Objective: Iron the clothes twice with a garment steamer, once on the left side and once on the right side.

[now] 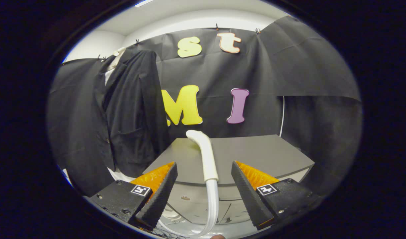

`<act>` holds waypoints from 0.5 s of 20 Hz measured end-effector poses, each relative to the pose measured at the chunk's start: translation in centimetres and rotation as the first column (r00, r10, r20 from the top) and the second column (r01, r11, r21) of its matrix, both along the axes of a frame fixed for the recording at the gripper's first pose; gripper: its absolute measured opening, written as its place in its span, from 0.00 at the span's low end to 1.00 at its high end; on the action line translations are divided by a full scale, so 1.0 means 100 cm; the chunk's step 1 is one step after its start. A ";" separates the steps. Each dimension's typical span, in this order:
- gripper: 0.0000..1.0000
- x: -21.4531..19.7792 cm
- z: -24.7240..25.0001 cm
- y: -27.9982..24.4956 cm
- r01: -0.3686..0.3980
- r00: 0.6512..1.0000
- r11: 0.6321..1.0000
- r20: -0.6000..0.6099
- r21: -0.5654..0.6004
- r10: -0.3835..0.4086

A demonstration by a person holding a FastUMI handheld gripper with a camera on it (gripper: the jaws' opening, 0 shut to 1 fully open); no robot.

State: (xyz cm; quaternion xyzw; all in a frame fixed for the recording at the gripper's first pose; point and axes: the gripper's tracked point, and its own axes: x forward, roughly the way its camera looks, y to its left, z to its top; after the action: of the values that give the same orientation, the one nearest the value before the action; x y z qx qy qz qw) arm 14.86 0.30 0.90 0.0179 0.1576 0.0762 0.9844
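The steamer wand (pixel 204 156) stands upright between the spread fingers of the gripper (pixel 204 186), neither pad touching it, apparently resting against the grey table (pixel 262 156). The dark jacket (pixel 130 109) hangs beyond, left of the table. Pickup stage: the fingers must next close on the wand.

a grey table (pixel 256 152) stands against the booth's black wall, its flat top bare where it shows. a white steamer wand (pixel 204 154) rises in front of its near edge; whether the wand touches the top cannot be told.

the gripper (pixel 204 186) has its fingers spread wide, either side of the wand.
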 end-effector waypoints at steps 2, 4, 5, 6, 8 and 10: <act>1.00 0.017 -0.002 0.006 -0.035 0.997 0.999 -0.067 0.019 0.036; 1.00 0.035 -0.008 0.011 -0.061 0.987 0.998 -0.145 0.027 0.064; 1.00 0.042 -0.013 0.010 -0.070 0.981 0.997 -0.178 0.022 0.073; 1.00 0.053 -0.015 0.010 -0.070 0.975 0.997 -0.209 0.014 0.072; 1.00 0.065 -0.020 0.012 -0.076 0.956 0.997 -0.282 0.009 0.076; 0.97 0.080 -0.032 0.007 -0.044 0.932 0.999 -0.360 0.005 0.042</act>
State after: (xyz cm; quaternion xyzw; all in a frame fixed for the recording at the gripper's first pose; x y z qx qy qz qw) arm 22.84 0.99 -2.28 0.0264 0.3356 0.0929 0.9370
